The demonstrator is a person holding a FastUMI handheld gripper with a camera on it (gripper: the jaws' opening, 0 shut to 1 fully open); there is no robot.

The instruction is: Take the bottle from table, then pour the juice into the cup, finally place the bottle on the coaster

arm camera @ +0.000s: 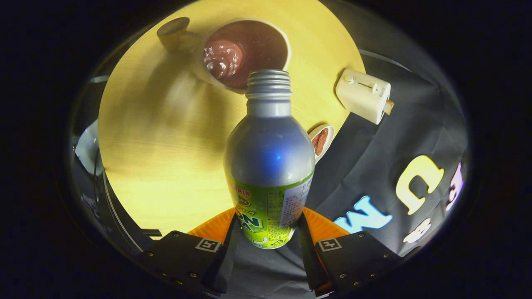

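Claw [268, 232] pinching the bottle [269, 158] low on its labelled body, one finger pressed to each side. Bottle uncapped, its threaded mouth [269, 81] pointing forward, away from the fingers, and reaching the near rim of the cup [245, 52], so the neck lies over or just short of the opening; which of the two cannot be told. Cup stands on the round yellow surface [166, 137] and its interior looks dark red, with a glossy patch that may be liquid. Step in hand, as judged: the pour. To do it well, bring the mouth fully over the opening before tipping further, tilt slowly so the stream lands inside the rim, and keep the squeeze steady, since the grip sits far from the neck. Beyond the bottle's shoulder, near the surface's edge, lies a small round item [321, 141], possibly the coaster. Farther out: a pale boxy device [363, 94] and a small cylinder [172, 31] beside the cup.
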